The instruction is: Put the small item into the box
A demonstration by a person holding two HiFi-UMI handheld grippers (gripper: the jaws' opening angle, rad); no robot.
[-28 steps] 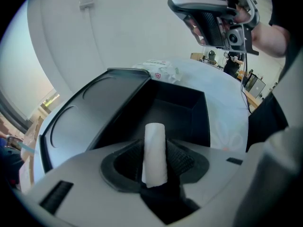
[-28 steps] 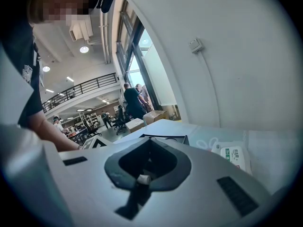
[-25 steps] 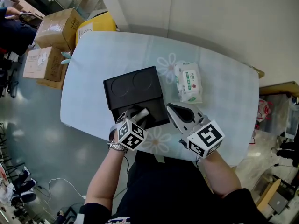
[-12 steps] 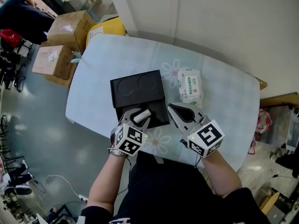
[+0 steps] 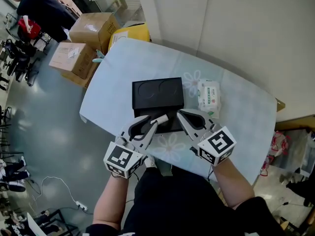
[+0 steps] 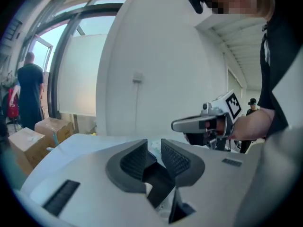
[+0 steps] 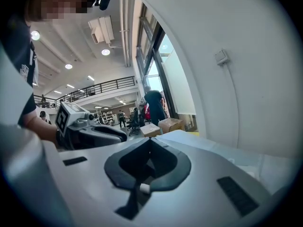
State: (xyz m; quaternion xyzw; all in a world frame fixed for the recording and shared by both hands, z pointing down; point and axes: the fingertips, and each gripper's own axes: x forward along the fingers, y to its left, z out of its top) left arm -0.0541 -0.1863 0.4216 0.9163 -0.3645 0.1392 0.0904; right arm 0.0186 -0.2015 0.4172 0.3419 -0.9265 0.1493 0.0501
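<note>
At the far left a person [image 5: 42, 4] stands on the grey floor, and near them are two cardboard boxes [image 5: 93, 29] and a yellow object [image 5: 130, 33], close to the corner of the table [image 5: 118, 68]. The table has a pale blue cloth with flower prints. The left gripper [image 5: 153, 122] is held above the near edge of the table and its tips reach over the near left part of the black box [image 5: 157, 100]. Its jaws have just been closing. They stand a little apart, with a narrow gap, and nothing is between the ribbed pads. The black box lies in the middle of the table. Its far part shows two round hollows and its near part is dark. I cannot pick out the small item, because the inside of the box is dark and the gripper tips cover part of it. The right gripper [image 5: 181, 114] is just beside the right near corner of the box. Its jaws are together at the tips and hold nothing. To the right of the box, a little apart from it, lies a pack of wet wipes [image 5: 209, 97] with a green label.
</note>
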